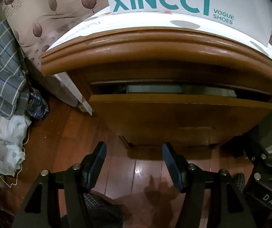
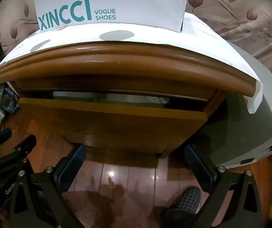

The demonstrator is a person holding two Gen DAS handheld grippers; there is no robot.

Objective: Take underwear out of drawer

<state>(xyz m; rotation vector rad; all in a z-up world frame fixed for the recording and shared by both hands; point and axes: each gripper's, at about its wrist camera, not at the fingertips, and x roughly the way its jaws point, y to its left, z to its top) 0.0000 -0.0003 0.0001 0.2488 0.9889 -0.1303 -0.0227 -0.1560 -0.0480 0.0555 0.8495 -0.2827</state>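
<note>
Item 1, left gripper [image 1: 134, 163]: low centre of my left wrist view, pads parted to a middling gap, nothing between them, hanging over the floor in front of the cabinet.

Item 2, right gripper [image 2: 134, 163]: low centre of my right wrist view, pads spread wide, also pinching nothing. Its black frame shows at the right edge of the left view; the left one's frame shows at the lower left of the right view.

Item 3, wooden floor [image 1: 147, 169]: glossy reddish boards under both tongs, with a light reflection and dark shadows.

Item 4, plaid trouser leg [image 2: 190, 197]: lower right of the right view.

Item 5, drawer [image 1: 174, 114]: plain wooden front at mid-frame, pulled out only a little, leaving a narrow slot along its top.

Item 6, underwear: I cannot pick it out for certain. Pale folded things [image 1: 153, 89] lie inside the slot, mostly hidden by the drawer front.

Item 7, bedside cabinet [image 2: 117, 64]: rounded wooden top edge above the drawer, covered by a white dotted cloth [image 2: 115, 35].

Item 8, white shoe box [image 2: 117, 5] lettered XINCCI VOGUE SHOES: upper centre, standing on the cloth.

Item 9, checked fabric [image 1: 1, 66]: heaped at the left edge of the left view.
</note>
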